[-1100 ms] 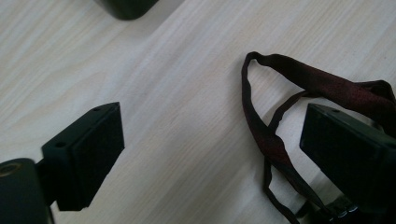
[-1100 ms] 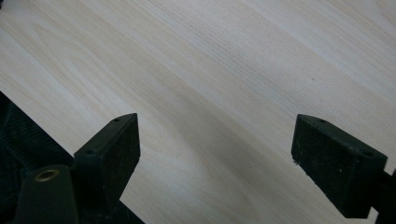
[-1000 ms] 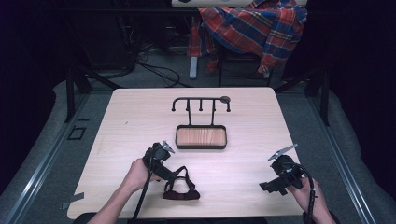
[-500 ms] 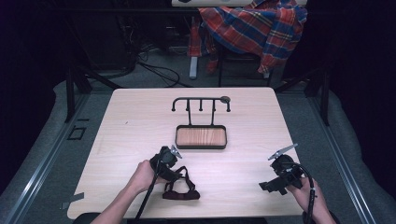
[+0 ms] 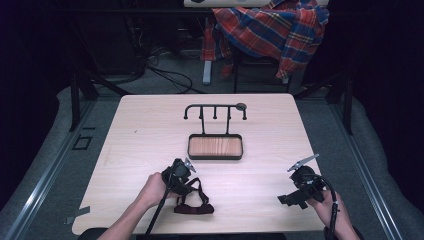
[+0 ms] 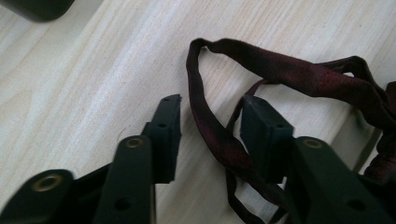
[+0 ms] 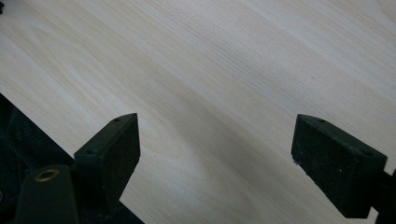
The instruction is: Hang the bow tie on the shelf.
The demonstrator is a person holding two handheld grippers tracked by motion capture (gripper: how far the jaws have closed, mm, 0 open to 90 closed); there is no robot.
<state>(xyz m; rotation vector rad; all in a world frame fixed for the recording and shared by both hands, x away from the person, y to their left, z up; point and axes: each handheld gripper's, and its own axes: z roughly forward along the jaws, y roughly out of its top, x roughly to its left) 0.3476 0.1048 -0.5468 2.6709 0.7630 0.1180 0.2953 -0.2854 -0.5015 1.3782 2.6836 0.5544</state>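
Left gripper (image 6: pixel 212 128) is down on the table (image 5: pixel 150 125) at about 7 o'clock in the high view, straddling a strap of the dark maroon strap loop (image 5: pixel 194 200) (a soft fabric item with thin loops; exact kind not resolvable). Jaws have just been closing and now stand at a narrow gap. In the left gripper view the maroon band runs up between the two pads (image 6: pixel 168 135); the right-hand pad looks to be at the fabric or just touching, the left-hand pad stands apart from it with bare wood between. Reading: not yet a pinch, grip in progress.

Strap loop lies flat on the table near the front edge, at roughly 6 to 7 o'clock, its body trailing toward 5 o'clock from the left gripper. No part of it appears lifted.

Right gripper (image 7: pixel 215 158) rests at about 4 o'clock in the high view, well apart from the strap. Jaws spread wide, nothing between them but bare tabletop.

Black hook rack (image 5: pixel 215 112) with its wooden tray base (image 5: pixel 215 146) stands near table centre toward 12 o'clock. Its hooks are bare, apart from a round knob at the right end of the bar.

Progress, as judged: early. Approach to the strap is done. Left to do: finish the pinch, lift, and, presumably, carry the strap to the rack and hang it on a hook. Right gripper has no part so far.
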